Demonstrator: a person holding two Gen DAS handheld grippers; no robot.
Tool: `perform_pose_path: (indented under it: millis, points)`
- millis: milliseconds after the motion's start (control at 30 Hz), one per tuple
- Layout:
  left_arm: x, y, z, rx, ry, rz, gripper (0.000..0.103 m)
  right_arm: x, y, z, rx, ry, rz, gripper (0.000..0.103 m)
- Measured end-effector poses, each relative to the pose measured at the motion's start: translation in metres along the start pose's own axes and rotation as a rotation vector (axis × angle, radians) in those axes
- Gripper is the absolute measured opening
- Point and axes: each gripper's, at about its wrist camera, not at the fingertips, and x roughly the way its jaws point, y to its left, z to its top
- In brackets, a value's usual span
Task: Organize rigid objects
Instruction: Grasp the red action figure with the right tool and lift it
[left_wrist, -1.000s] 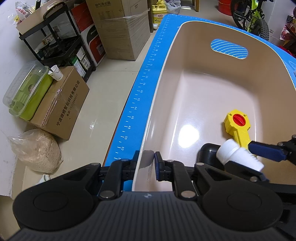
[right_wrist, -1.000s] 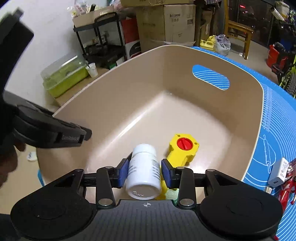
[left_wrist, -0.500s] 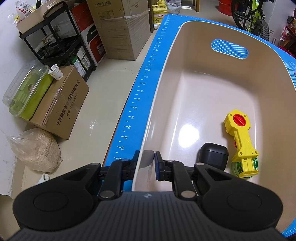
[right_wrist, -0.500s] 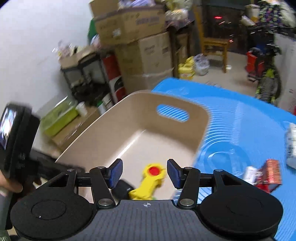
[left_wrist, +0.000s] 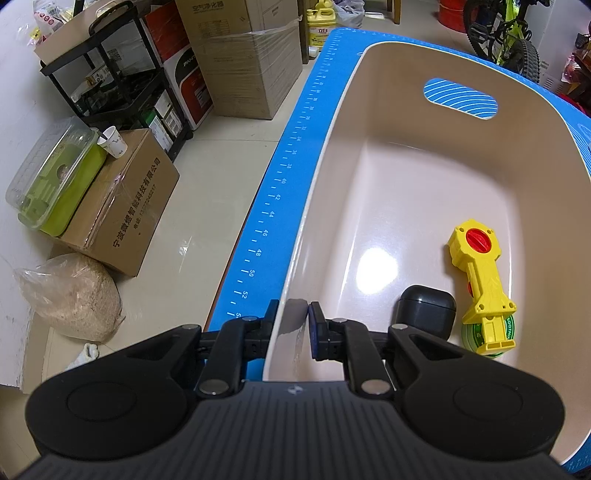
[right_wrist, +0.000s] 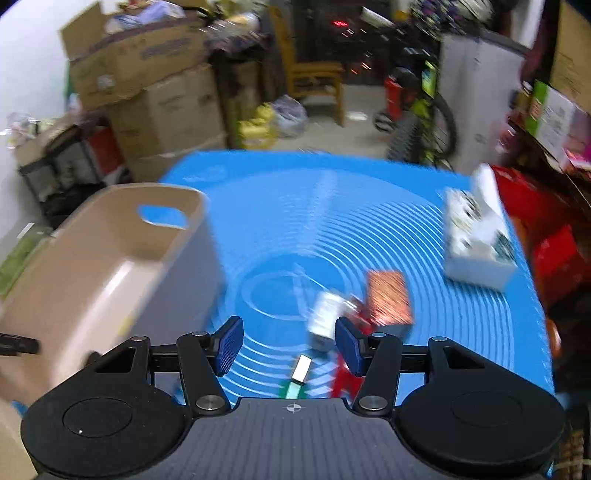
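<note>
So the left gripper (left_wrist: 290, 319) is clamping the near wall of the beige bin (left_wrist: 369, 48), one finger outside and one inside, basically pinning it on the blue mat (left_wrist: 295, 147). Low and right in that view, the bin is already holding a yellow toy (left_wrist: 480, 273), a black case (left_wrist: 424, 312) and a green tape roll (left_wrist: 471, 338) tucked under the toy's end.

The right gripper (right_wrist: 290, 345) is hanging wide open and empty over the mat. Just past its fingers, lower middle of the frame, loose stuff is waiting: a small white box (right_wrist: 325, 319), an orange box (right_wrist: 389, 295), something red (right_wrist: 347, 376). It's blurry, so I'm guessing at what they are. They look light and stiff, probably smooth cardboard or plastic, so I'd pinch the white box across its flat sides. The bigger white carton (right_wrist: 476, 236) is sitting far right.
</note>
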Motion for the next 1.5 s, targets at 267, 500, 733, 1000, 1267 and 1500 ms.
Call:
perform_pose_path:
  millis: [267,500,733,1000,1267,1500]
  points:
    - [0.0,0.0,0.0,0.0,0.0,0.0,0.018,0.033,-0.027,-0.019,0.033,0.095,-0.078,0.064]
    - [0.0,0.0,0.0,0.001,0.0,0.0,0.018,0.061,-0.027,-0.028,0.015,0.137,-0.094,0.062]
    - [0.0,0.0,0.0,0.001,0.0,0.0,0.018,0.076,-0.025,-0.029,0.01,0.096,-0.07,0.049]
    - [0.0,0.0,0.0,0.0,0.0,0.0,0.018,0.079,-0.025,-0.03,0.044,0.099,-0.043,0.038]
    - [0.0,0.001,0.0,0.001,0.0,0.0,0.018,0.061,-0.022,-0.027,0.054,0.068,-0.053,0.038]
    - [0.001,0.001,0.0,0.001,0.0,0.0,0.018,0.037,-0.022,-0.022,0.073,0.017,-0.053,0.038]
